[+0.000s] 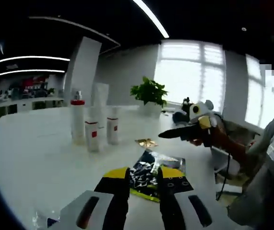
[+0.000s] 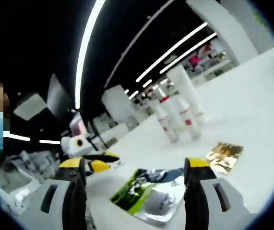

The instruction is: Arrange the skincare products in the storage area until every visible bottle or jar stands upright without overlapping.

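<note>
Left gripper view: bottles (image 1: 92, 125) upright at centre left on the surface (image 1: 36, 153).
Left tongs (image 1: 143, 179) and right tongs (image 2: 136, 173) both apart, empty, above a sachet (image 1: 152, 178).

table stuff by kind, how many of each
upright bottles and tubes in the group: 4
dark printed sachet: 1
small gold sachet: 1
potted plant: 1
total: 7
</note>
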The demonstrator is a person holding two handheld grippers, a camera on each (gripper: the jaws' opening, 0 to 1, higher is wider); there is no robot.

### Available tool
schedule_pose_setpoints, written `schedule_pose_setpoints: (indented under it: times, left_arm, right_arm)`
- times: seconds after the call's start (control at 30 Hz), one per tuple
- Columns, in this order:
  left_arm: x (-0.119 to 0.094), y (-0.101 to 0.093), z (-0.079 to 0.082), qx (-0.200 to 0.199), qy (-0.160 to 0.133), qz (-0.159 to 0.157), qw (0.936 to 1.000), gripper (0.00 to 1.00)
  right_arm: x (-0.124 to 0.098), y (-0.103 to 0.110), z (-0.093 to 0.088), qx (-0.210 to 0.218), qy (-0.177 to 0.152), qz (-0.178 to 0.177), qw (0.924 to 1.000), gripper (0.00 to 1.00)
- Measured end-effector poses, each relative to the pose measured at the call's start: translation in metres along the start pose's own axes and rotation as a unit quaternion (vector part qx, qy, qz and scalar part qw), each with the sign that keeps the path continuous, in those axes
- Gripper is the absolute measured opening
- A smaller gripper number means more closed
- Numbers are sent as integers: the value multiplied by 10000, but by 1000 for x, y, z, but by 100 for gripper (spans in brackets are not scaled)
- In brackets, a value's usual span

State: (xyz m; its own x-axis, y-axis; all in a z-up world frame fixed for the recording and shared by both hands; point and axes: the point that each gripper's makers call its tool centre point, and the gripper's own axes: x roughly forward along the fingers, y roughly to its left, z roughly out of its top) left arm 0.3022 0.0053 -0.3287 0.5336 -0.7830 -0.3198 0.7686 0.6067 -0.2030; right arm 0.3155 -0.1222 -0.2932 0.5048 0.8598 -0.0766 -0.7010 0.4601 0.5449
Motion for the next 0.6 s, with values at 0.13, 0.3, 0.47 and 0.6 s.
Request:
schedule_pose_setpoints:
  times: [0.13, 0.3, 0.47, 0.6]
  left_arm:
    - [9, 4, -19, -7, 409, 207, 9989, 16]
    - [18, -3, -23, 180, 502, 150, 9985, 15]
    - [23, -7, -35, 340, 816, 61, 9961, 13]
    - [27, -9, -42, 311, 912, 55, 9953, 12]
  right_arm:
    - [-7, -9, -13, 191, 333, -348, 9987, 91]
    - [-11, -9, -33, 710, 884, -398, 9928, 82]
    - [-15, -17, -39, 674, 1197, -647, 9884, 79]
    - [-19, -16, -46, 695, 1438, -776, 9841, 72]
